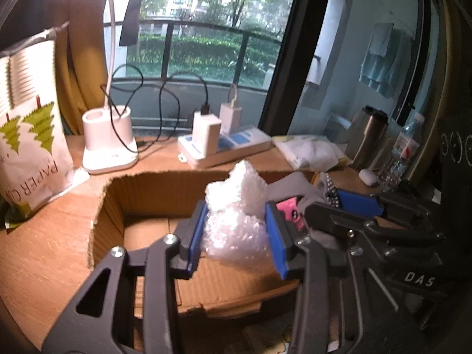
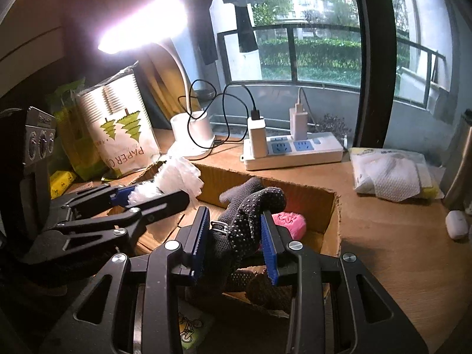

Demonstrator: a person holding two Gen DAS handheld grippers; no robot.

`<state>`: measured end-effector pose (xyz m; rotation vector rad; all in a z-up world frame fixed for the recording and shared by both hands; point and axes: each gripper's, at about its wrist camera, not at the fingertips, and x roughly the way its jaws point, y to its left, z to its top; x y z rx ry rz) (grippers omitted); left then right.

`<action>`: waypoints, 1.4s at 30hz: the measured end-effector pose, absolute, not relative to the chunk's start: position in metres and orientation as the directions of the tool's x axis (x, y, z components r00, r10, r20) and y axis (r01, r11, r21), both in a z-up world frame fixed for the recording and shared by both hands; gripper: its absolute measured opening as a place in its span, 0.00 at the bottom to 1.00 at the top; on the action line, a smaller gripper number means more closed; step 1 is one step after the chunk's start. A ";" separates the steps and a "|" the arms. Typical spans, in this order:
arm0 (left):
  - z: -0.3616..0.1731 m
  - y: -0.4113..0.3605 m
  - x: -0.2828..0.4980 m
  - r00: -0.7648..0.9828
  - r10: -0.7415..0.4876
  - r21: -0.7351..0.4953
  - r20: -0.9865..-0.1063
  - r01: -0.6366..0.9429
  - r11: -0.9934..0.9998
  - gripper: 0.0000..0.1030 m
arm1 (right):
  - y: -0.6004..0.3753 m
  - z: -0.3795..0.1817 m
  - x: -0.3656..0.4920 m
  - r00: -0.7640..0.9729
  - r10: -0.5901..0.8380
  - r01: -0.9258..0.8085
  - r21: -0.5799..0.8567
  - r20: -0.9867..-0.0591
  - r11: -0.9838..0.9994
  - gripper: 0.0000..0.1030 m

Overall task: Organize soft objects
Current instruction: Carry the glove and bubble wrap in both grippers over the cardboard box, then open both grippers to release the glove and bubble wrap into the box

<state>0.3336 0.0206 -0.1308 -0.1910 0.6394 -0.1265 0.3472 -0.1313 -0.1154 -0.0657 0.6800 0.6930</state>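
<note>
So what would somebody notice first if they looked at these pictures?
Probably the two full grippers over the cardboard box: the left hand-held gripper squeezes a wad of bubble wrap, and the right hand-held gripper pinches a dark dotted glove. Then the glaring desk lamp at the back left, and the pink toy inside the box.

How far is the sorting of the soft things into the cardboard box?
Done: a pink soft foam piece already lies in the open brown cardboard box. In hand: the left tongs grip a crumpled clear bubble wrap wad above the box; the right tongs grip a dark grey dotted knit glove there. Left: releasing both inside.
</note>
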 end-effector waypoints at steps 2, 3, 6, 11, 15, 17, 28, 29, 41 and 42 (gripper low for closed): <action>-0.135 0.020 0.336 0.784 -0.177 -0.216 -0.595 0.056 0.975 0.39 | -0.129 -0.119 0.348 0.554 0.571 -0.613 0.167 -0.606 0.772 0.34; -0.138 0.020 0.338 0.779 -0.178 -0.218 -0.602 0.054 0.974 0.39 | -0.129 -0.121 0.348 0.552 0.570 -0.613 0.167 -0.609 0.772 0.34; -0.140 0.019 0.339 0.768 -0.178 -0.217 -0.616 0.051 0.975 0.40 | -0.128 -0.124 0.349 0.546 0.573 -0.615 0.172 -0.611 0.769 0.34; -0.141 0.017 0.341 0.754 -0.174 -0.204 -0.634 0.053 0.977 0.43 | -0.130 -0.122 0.349 0.548 0.574 -0.613 0.176 -0.608 0.771 0.35; -0.141 0.017 0.341 0.750 -0.176 -0.210 -0.638 0.051 0.976 0.50 | -0.131 -0.118 0.347 0.556 0.574 -0.611 0.172 -0.601 0.773 0.42; -0.139 0.017 0.339 0.753 -0.174 -0.208 -0.635 0.051 0.977 0.50 | -0.132 -0.115 0.345 0.565 0.573 -0.608 0.170 -0.593 0.776 0.44; -0.126 0.023 0.324 0.774 -0.161 -0.205 -0.612 0.041 0.978 0.50 | -0.139 -0.106 0.335 0.591 0.560 -0.596 0.154 -0.581 0.788 0.44; -0.124 0.023 0.322 0.777 -0.160 -0.205 -0.609 0.041 0.978 0.50 | -0.139 -0.104 0.333 0.593 0.560 -0.595 0.153 -0.578 0.789 0.44; -0.104 0.026 0.289 0.813 -0.158 -0.208 -0.561 0.046 0.977 0.51 | -0.141 -0.090 0.307 0.612 0.557 -0.598 0.133 -0.561 0.790 0.44; -0.102 0.026 0.285 0.816 -0.159 -0.210 -0.555 0.047 0.976 0.52 | -0.140 -0.089 0.304 0.613 0.557 -0.599 0.130 -0.561 0.790 0.44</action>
